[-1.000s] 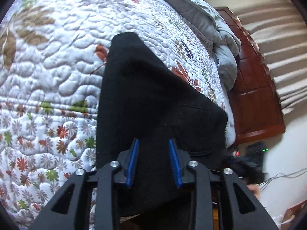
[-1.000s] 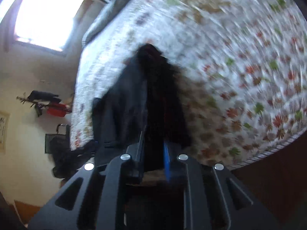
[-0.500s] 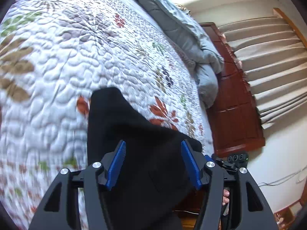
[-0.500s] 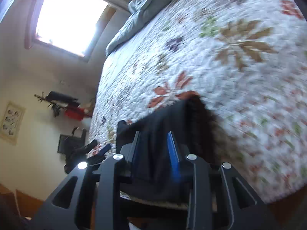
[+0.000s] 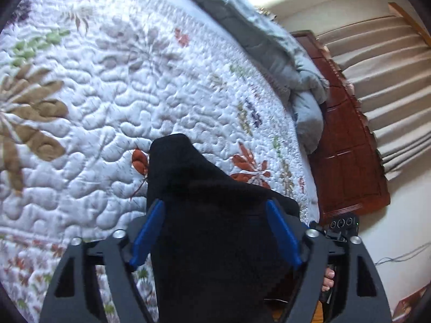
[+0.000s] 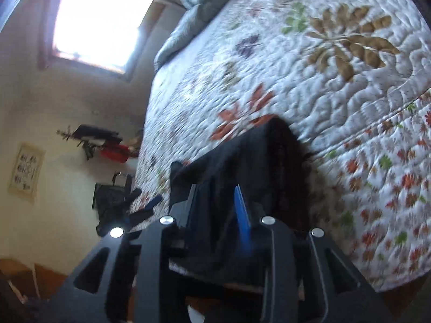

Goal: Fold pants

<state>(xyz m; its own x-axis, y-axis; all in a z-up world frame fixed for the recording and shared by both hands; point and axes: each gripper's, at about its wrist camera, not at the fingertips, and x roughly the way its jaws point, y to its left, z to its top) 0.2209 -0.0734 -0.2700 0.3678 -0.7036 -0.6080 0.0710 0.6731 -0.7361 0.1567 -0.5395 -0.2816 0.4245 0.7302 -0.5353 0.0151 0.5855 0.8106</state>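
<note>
Black pants [image 5: 215, 228] lie on a white quilt [image 5: 121, 94] with rust, green and tan leaves; grey blanket [image 5: 282, 53]; blue-padded black tongs [image 5: 215, 231].

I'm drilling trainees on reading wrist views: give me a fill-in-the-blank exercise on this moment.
1. The pants are ____ in colour.
2. The left gripper has its jaws spread ____.
3. The pants lie on a quilt printed with ____.
4. The right gripper has its jaws around the ____.

Missing: black; open; leaves; pants
</note>
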